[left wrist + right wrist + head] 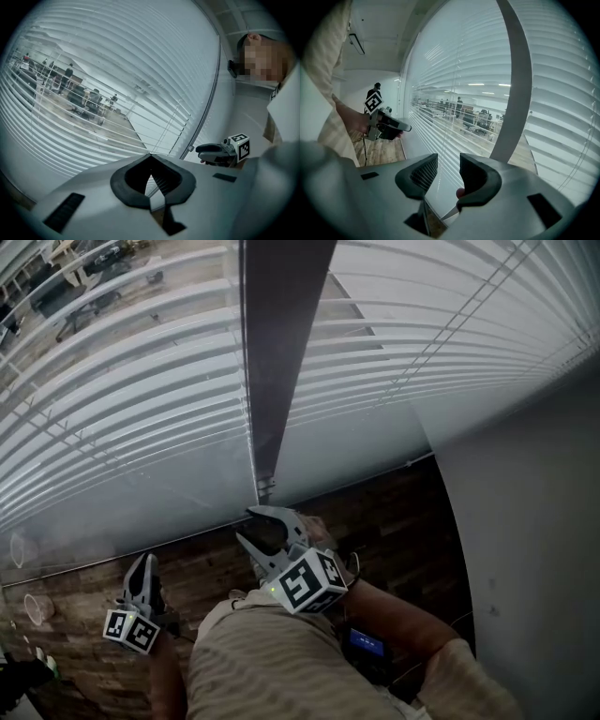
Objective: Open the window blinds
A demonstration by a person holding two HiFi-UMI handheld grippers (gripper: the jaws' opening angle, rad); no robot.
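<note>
The blinds (122, 418) hang lowered, slats tilted, close ahead of the left gripper (150, 154), its jaws together and empty, and the right gripper (449, 159), jaws apart and empty.

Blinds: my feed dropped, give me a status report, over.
Left gripper shut, empty. Right gripper open, empty, near the window post. Blinds down, slats partly tilted. Nothing seen in the way.

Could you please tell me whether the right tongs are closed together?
No, the right tongs stand apart with a clear gap, through which the blinds show.
</note>
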